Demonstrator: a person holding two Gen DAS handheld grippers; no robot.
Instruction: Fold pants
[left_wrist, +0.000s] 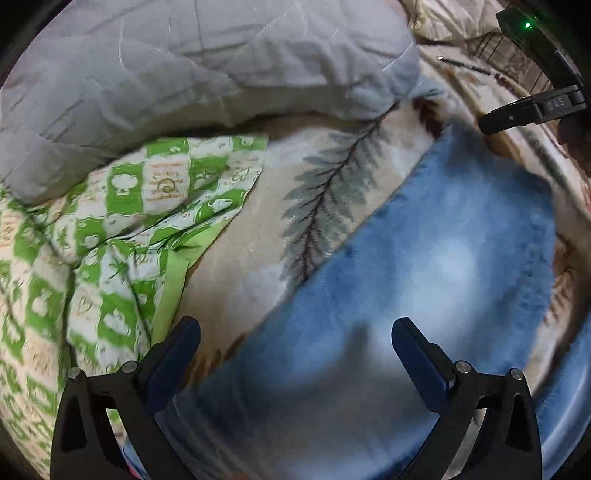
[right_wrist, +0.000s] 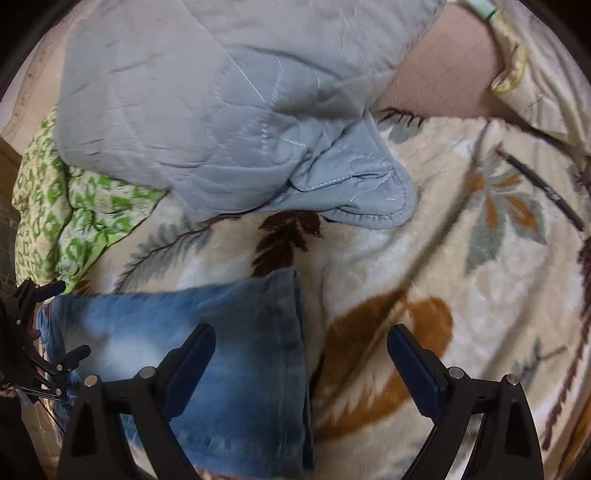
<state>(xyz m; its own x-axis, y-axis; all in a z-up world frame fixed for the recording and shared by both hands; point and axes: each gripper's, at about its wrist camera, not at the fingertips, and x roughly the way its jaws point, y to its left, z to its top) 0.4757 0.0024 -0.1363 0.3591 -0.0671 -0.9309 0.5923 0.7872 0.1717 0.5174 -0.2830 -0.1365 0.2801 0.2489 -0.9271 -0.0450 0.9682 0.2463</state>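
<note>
Lying folded on cream leaf-print fleece blanket (right_wrist: 424, 258): faded blue denim pants (right_wrist: 221, 350). Left gripper (left_wrist: 295, 354), right gripper (right_wrist: 301, 354): jaws apart, empty. Further folds possibly remaining.

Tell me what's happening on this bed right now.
A person is folding blue jeans with a handheld gripper in each hand. The jeans lie folded on a leaf-print blanket. The left gripper and the right gripper are both open above the denim, gripping nothing. A grey quilt and a green-patterned cloth sit bunched beyond the jeans.
</note>
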